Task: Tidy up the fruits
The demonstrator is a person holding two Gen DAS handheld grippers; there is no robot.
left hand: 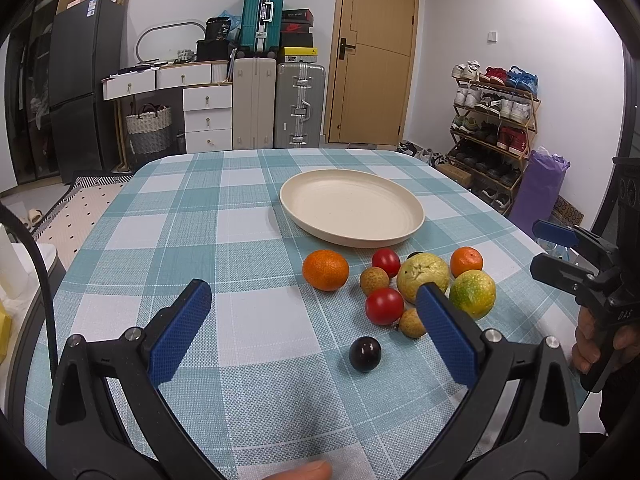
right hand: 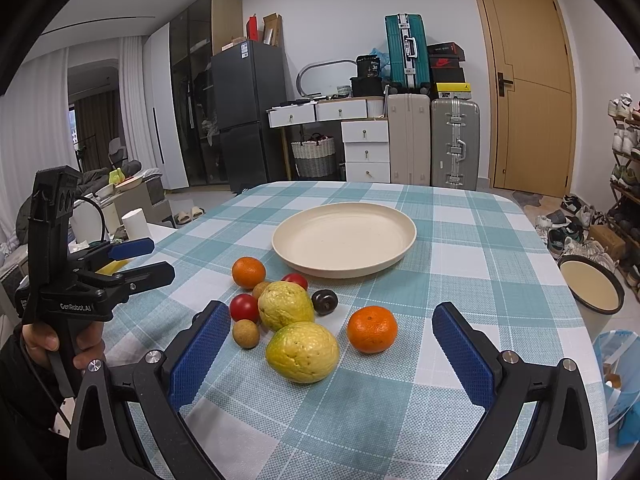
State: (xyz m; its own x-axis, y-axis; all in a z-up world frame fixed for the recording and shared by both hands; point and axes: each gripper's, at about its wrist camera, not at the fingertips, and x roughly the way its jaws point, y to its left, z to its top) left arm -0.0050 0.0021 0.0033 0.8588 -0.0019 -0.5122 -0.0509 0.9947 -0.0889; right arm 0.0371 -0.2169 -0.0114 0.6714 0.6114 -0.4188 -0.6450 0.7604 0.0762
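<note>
A cream plate point(left hand: 352, 213) point(right hand: 344, 240) sits empty on the checked tablecloth. In front of it lies a cluster of fruit: two oranges point(left hand: 325, 270) point(right hand: 372, 329), two red tomatoes point(left hand: 384, 306) point(right hand: 244, 307), two yellow-green citrus fruits point(left hand: 423, 272) point(right hand: 302, 352), small tan longans point(left hand: 374, 280) point(right hand: 245, 333) and a dark plum point(left hand: 365, 353). My left gripper point(left hand: 314, 300) is open and empty, just short of the plum. My right gripper point(right hand: 332, 322) is open and empty, its fingers either side of the nearest fruit. Each gripper shows in the other's view, the right point(left hand: 576, 256) and the left point(right hand: 136, 258).
The table point(right hand: 460, 240) has rounded edges. A bucket point(right hand: 592, 292) and a blue bag point(right hand: 618, 384) stand on the floor at its right. Suitcases point(left hand: 298, 106), drawers, a fridge point(left hand: 80, 84) and a shoe rack point(left hand: 492, 120) line the far wall.
</note>
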